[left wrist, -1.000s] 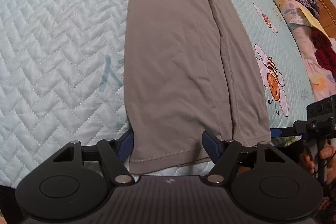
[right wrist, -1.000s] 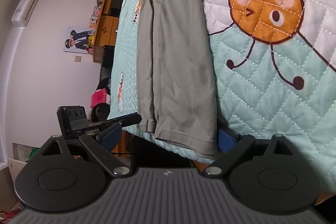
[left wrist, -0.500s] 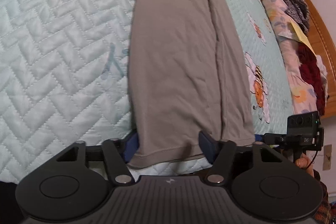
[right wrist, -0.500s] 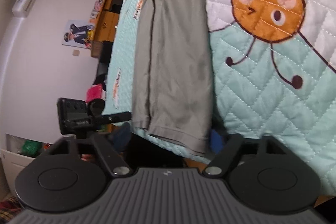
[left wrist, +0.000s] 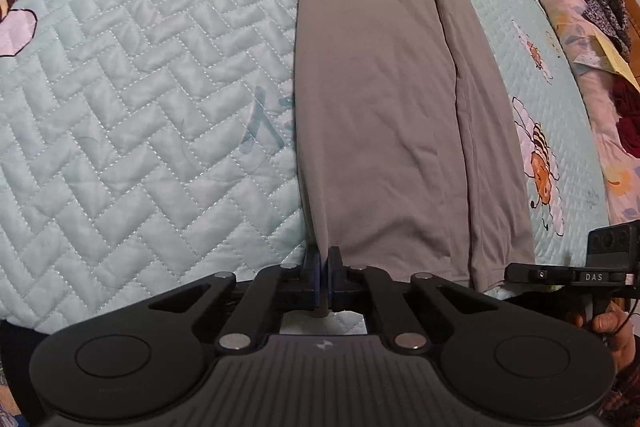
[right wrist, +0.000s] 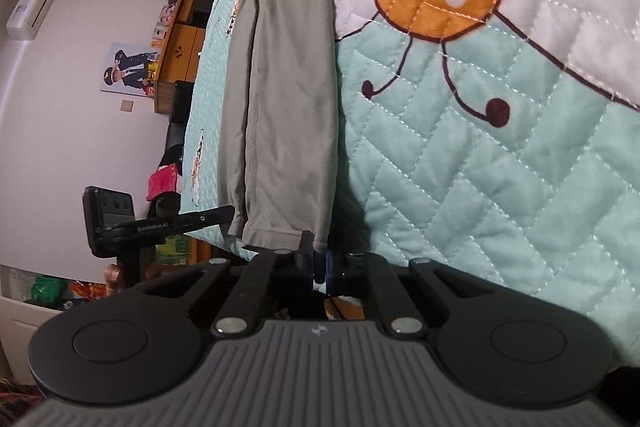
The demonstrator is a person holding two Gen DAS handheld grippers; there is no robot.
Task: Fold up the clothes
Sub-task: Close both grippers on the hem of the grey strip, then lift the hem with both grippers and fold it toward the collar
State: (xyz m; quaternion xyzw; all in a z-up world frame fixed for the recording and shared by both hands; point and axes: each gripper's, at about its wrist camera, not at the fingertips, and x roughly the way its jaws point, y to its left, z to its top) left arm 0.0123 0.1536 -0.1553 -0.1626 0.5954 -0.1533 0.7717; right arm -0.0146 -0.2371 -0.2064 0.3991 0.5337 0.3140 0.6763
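Now, bed: a pale mint quilted bedspread with stitched chevrons and cartoon bees (left wrist: 152, 99) is carrying everything.

Garment: a long grey-brown soft knit garment (left wrist: 380, 99) is lying flat along the bed as a narrow strip, lengthwise folds showing as a seam line down its right part; its far end is bunching near the top of the left view, and its hem is reaching the near bed edge.

Left gripper: the black two-finger left gripper (left wrist: 323, 281) is sitting at the hem's left corner, jaws drawn together with only a sliver between the blue pads, a bit of grey cloth pinched there.

Right gripper: the black right gripper (right wrist: 320, 263) is meeting the hem's right corner, jaws likewise nearly closed; cloth seems to be running into them, though shadow is hiding how much.

Stage: both near corners are appearing held, which suits carrying the hem toward the far end, judging only by the grips.

Risk, slip: each bite is looking shallow, right at the edge, so thin knit could be pulling out under tension.

Risk, layers: a pinch catching only the top layer would be letting the lower ones stay behind and spoil the lengthwise fold.

Risk, skew: uneven lifting would be twisting the strip.
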